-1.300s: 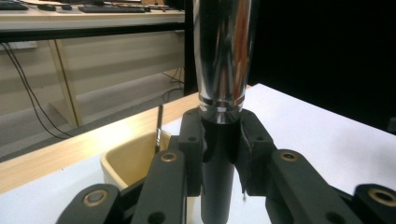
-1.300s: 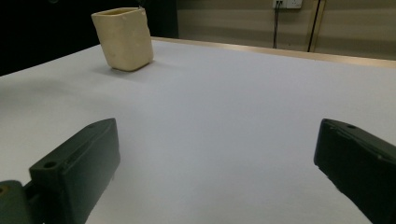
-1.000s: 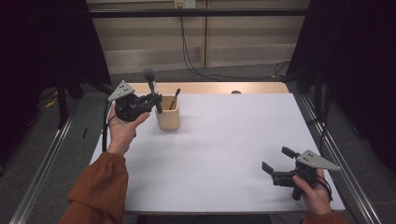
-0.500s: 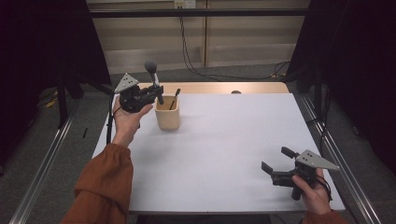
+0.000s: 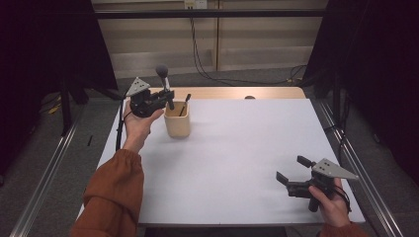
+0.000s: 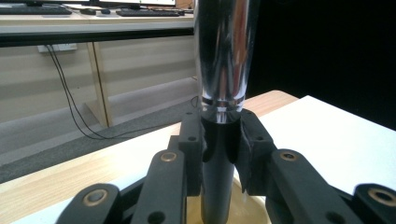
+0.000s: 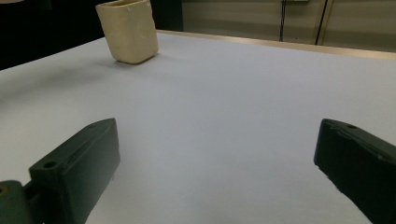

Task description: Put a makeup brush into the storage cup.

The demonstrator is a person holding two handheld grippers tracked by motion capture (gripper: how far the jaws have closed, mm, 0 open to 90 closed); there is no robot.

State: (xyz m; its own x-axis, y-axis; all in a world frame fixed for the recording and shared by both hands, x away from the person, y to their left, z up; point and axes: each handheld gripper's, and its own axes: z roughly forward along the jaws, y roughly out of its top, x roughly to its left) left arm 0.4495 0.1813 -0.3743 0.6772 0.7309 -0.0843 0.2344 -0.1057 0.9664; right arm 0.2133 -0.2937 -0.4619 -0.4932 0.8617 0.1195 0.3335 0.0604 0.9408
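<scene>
Beige wall panels (image 5: 257, 34), grey floor (image 5: 257, 76), dangling black cables (image 5: 197, 49)

No text, labels or numbers legible

Left tool (image 5: 165, 98): sitting at ten o'clock, palm-up hand cradling it, jaws clamping narrowly, forearm reaching forward. Right tool (image 5: 291, 174): resting at four o'clock, jaws gaping wide, pointing at ten o'clock.

rust-orange sleeve (image 5: 111, 197) w/ gathered cuff, black left gripper (image 5: 157, 101) w/ grey triangular plate, black cable, brass-coloured rivets on linkage, right gripper (image 5: 290, 177) same, blocky black jaws
</scene>
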